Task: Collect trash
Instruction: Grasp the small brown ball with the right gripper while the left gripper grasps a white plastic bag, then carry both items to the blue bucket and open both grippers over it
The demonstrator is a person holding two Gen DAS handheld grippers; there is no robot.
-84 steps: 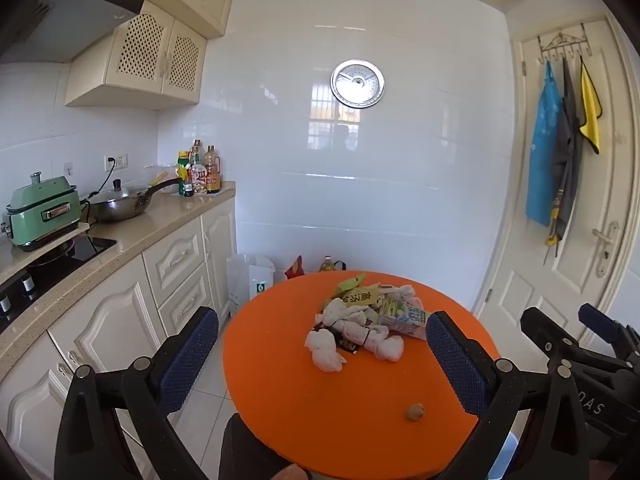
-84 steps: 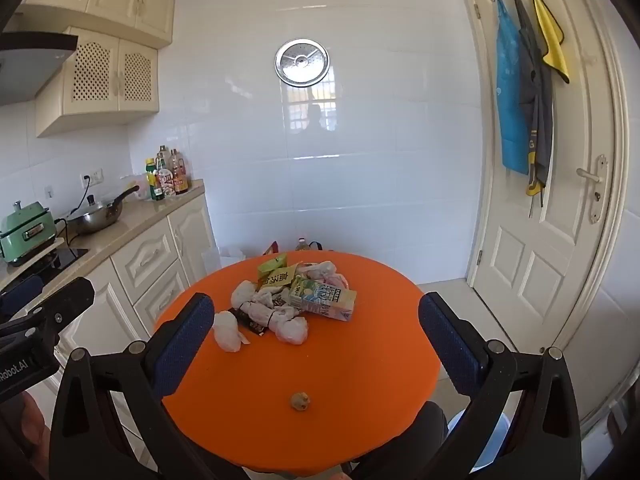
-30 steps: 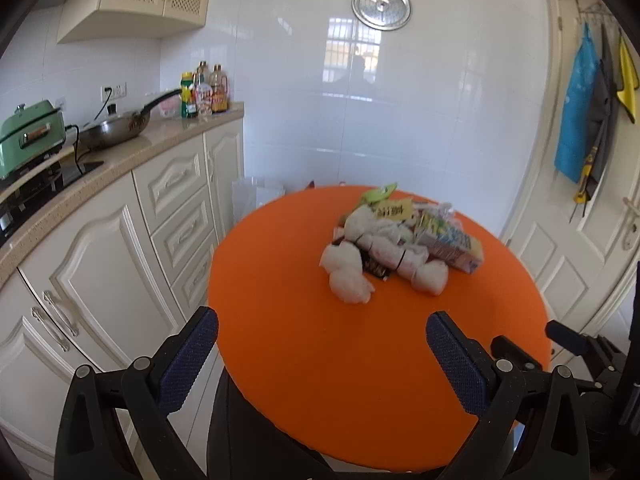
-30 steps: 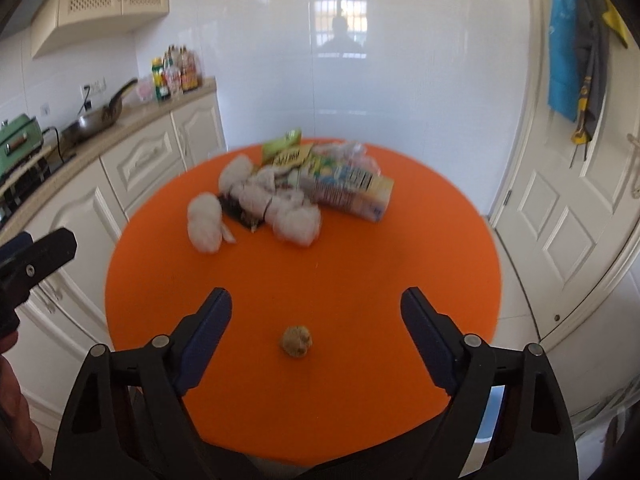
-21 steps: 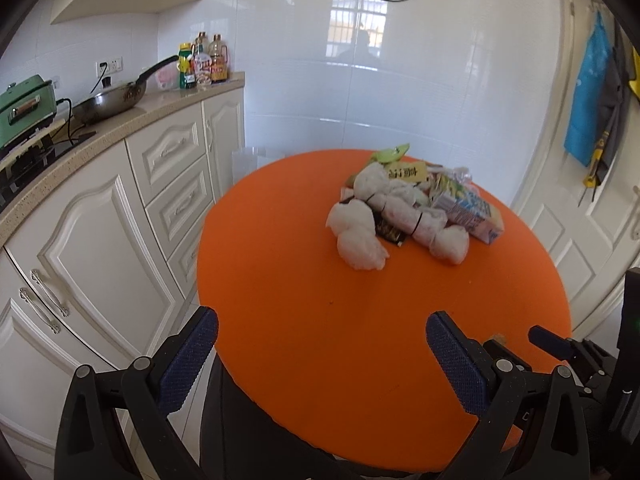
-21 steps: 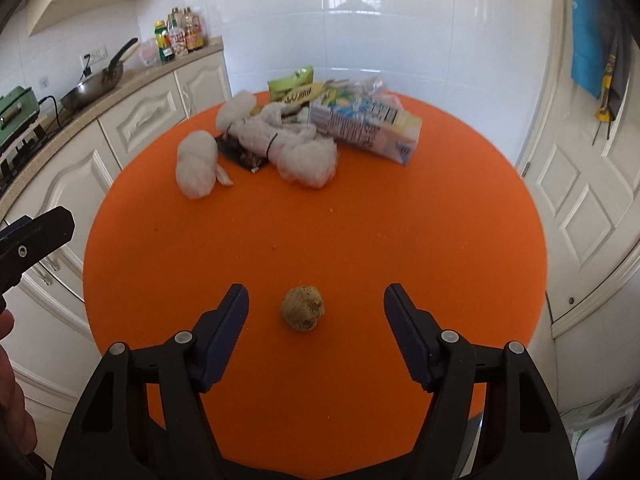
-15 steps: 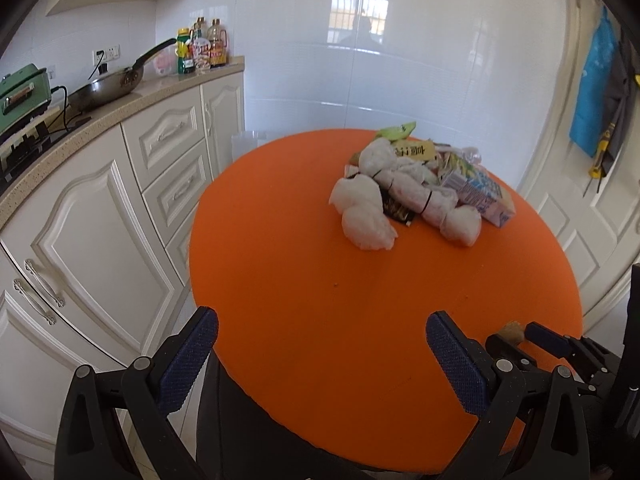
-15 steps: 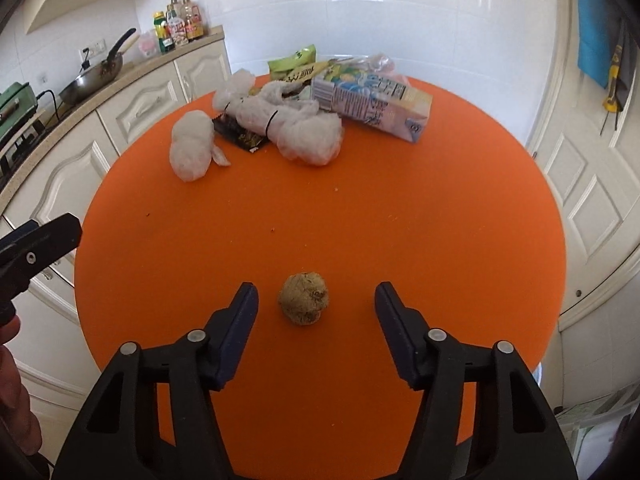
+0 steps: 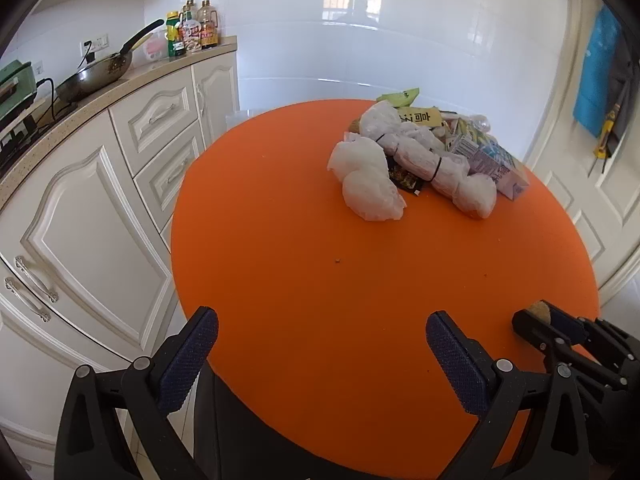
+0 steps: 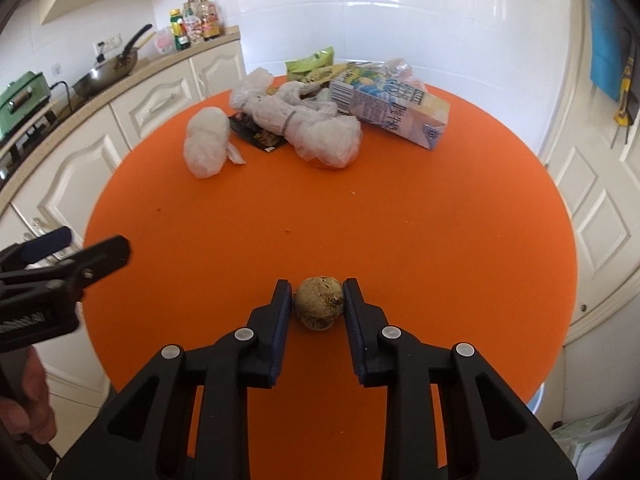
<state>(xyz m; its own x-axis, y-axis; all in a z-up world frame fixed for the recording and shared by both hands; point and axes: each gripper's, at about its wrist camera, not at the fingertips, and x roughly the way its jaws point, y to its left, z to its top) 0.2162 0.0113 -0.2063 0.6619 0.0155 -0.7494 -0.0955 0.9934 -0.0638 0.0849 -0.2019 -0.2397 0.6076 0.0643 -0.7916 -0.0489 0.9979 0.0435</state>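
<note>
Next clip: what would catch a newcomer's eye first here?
The bright orange round table fills both views. At its near edge the right gripper is closed on a small brown crumpled ball, while a heap of white plastic bags and a drink carton sits at the far side. The left gripper hangs open over bare tabletop.

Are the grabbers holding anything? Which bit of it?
The right gripper pinches the small brown ball on the orange table, one finger on each side of its middle. The left gripper is open and holds nothing.
</note>
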